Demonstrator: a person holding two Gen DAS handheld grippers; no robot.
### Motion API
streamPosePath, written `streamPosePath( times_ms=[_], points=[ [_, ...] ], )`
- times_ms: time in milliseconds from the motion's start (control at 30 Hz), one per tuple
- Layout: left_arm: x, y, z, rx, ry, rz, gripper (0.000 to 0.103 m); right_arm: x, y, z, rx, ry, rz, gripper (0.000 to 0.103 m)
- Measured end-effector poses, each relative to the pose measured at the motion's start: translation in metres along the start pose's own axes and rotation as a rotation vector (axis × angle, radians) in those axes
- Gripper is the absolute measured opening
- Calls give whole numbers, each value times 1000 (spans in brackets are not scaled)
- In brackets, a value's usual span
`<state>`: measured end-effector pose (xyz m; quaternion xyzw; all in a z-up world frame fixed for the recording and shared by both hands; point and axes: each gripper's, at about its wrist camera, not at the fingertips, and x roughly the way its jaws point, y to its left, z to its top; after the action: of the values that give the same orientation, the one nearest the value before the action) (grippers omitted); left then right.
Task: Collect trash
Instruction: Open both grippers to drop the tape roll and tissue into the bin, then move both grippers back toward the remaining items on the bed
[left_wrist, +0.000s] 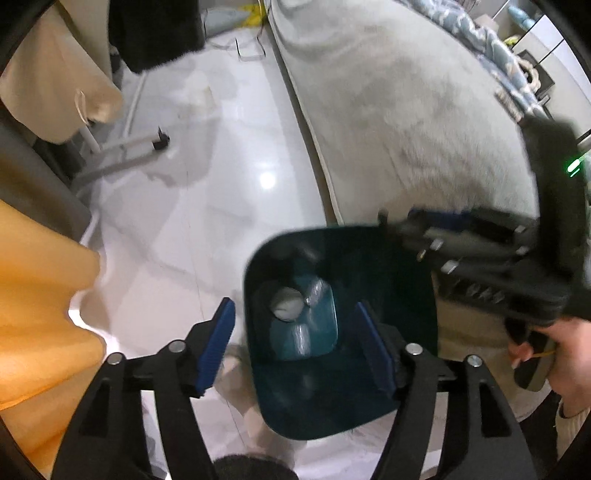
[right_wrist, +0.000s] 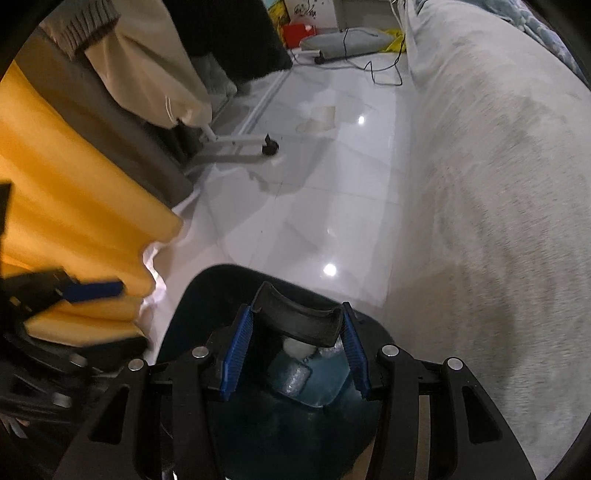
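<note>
A dark teal waste bin (left_wrist: 343, 398) is standing on glossy white floor tiles (left_wrist: 207, 192), its far rim close against the edge of a pale grey bed (left_wrist: 406, 122). The left gripper (left_wrist: 295, 343) is hanging over the bin's near-left rim with its blue pads spread apart and nothing between them, one pad outside the bin wall and the other over the opening. Down in the bin, a crumpled white wad (left_wrist: 286, 304) and clear plastic wrapping (left_wrist: 314, 317) are lying on the bottom. The right gripper (right_wrist: 297, 328) is pointing down over the same bin (right_wrist: 207, 295), its blue pads clamping the two ends of a curved black piece of trash (right_wrist: 295, 314). A clear strip of tile is running between the bed and hanging orange fabric (right_wrist: 74, 192), with a white rack foot and black caster (right_wrist: 269, 146) jutting into it. Cables are trailing across the far floor. No brand or readable writing is showing anywhere.
</note>
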<state>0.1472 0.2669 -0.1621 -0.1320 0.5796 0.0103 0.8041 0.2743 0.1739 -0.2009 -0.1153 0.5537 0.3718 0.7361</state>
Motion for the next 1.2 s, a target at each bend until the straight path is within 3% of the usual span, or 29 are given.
streamPosePath(
  times_ms=[167,600,767,867,1200],
  points=[
    [-21,8,8,-9,-103,14,77,14,7,-5,-27,37,-12,49],
    [-93,-1,24,7,-429,-42,91,45,23,-19,-98,143,-32,49],
    [-111,-7,31,6,-495,-40,93,45,30,-23,-121,164,-39,53],
    [-121,-11,36,-8,-536,-42,93,38,31,-24,-126,160,-38,68],
    [-141,-39,51,-10,-622,-75,94,-10,29,-25,-136,54,-26,70]
  ],
)
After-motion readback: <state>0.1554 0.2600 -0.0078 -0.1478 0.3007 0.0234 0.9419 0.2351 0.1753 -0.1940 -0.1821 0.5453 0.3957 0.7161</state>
